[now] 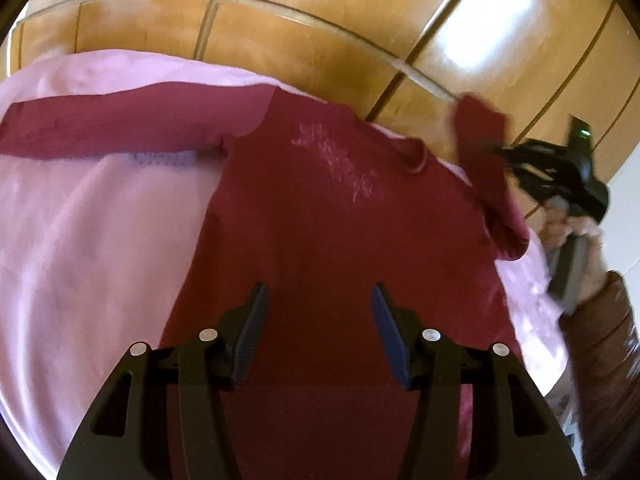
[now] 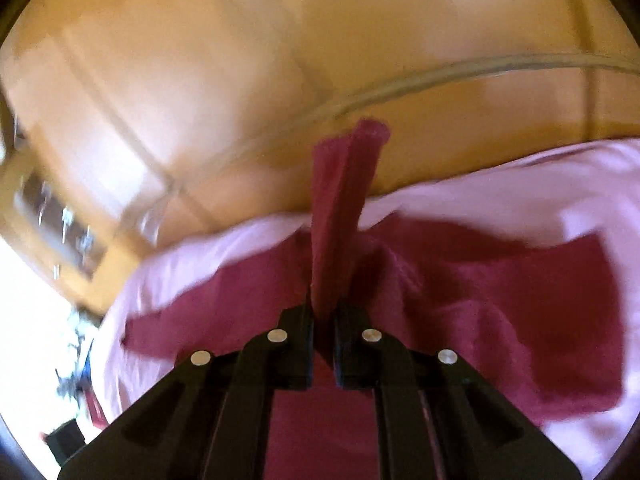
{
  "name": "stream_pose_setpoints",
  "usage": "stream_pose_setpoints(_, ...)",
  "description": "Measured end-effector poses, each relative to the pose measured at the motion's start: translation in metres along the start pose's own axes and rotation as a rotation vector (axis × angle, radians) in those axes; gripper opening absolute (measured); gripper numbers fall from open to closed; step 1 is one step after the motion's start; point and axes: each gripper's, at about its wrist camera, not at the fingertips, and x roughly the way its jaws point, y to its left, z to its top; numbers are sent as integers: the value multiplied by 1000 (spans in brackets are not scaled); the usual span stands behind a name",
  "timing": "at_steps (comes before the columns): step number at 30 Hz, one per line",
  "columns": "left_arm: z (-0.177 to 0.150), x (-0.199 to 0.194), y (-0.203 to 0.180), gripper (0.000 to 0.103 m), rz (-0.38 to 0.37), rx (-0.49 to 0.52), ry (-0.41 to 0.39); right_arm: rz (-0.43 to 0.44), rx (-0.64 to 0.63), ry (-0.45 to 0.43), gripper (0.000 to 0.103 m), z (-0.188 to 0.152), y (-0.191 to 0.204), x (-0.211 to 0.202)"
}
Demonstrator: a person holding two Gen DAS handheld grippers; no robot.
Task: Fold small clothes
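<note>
You had a dark red long-sleeved shirt [image 1: 320,216] spread flat on a pink sheet [image 1: 80,240] that covered what looked like a bed, with wooden wardrobe doors [image 1: 320,32] behind it. One sleeve [image 1: 100,128] lay stretched straight out to the side on the sheet. The other sleeve [image 2: 344,208] was up off the sheet, pinched in your right gripper [image 2: 322,320]; its jaws were closed on the fabric, the cuff standing above them. In the left wrist view that same gripper [image 1: 532,164] showed at the far edge of the shirt, blurred, with the sleeve hanging from it.

Your left gripper [image 1: 318,320] hovered above the shirt's lower body, jaws wide apart and holding nothing.

By my reading, you were on the first sleeve fold: bringing the lifted sleeve in over the torso. The next move called for carrying it across toward the chest print [image 1: 336,160], laying it flat and straight, then letting go. You could use the left gripper to pin the body so the cloth did not drag. The outstretched sleeve was not yet folded.
</note>
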Motion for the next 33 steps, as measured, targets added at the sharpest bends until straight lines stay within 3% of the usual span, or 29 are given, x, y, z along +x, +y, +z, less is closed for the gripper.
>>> stream_pose_setpoints(2, 6, 0, 1, 53, -9, -7, -6, 23, -32, 47, 14, -13, 18, 15)
stream_pose_setpoints(4, 11, 0, 1, 53, -16, -8, -11, 43, -55, 61, 45, -17, 25, 22)
stream_pose_setpoints(6, 15, 1, 1, 53, -26, -13, -13, 53, -48, 34, 54, -23, 27, 9)
stream_pose_setpoints(11, 35, 12, -5, 53, -54, 2, -31, 16, -44, -11, 60, -37, -3, -27)
stream_pose_setpoints(15, 57, 35, -13, 53, -57, 11, -28, -56, -18, -12, 65, -70, -38, -62)
stream_pose_setpoints(19, 79, 70, -22, 53, -65, 5, 12, -169, 58, -20, 74, -93, -81, -93)
stream_pose_setpoints(25, 92, 132, -34, 53, -57, -11, 108, -250, 210, -19, 74, -102, -138, -97)
stream_pose_setpoints(26, 92, 139, -36, 50, -58, -12, 116, -264, 224, -23, 74, -98, -144, -91)
stream_pose_setpoints(28, 94, 151, -42, 21, -46, -2, 134, -273, 245, -31, 74, -91, -153, -81)
stream_pose_setpoints(30, 99, 153, -47, 6, -41, 20, 134, -295, 257, -47, 74, -82, -158, -74)
stream_pose_setpoints(33, 120, 126, -53, 4, -79, 28, 31, -325, 267, -101, 74, -67, -164, -80)
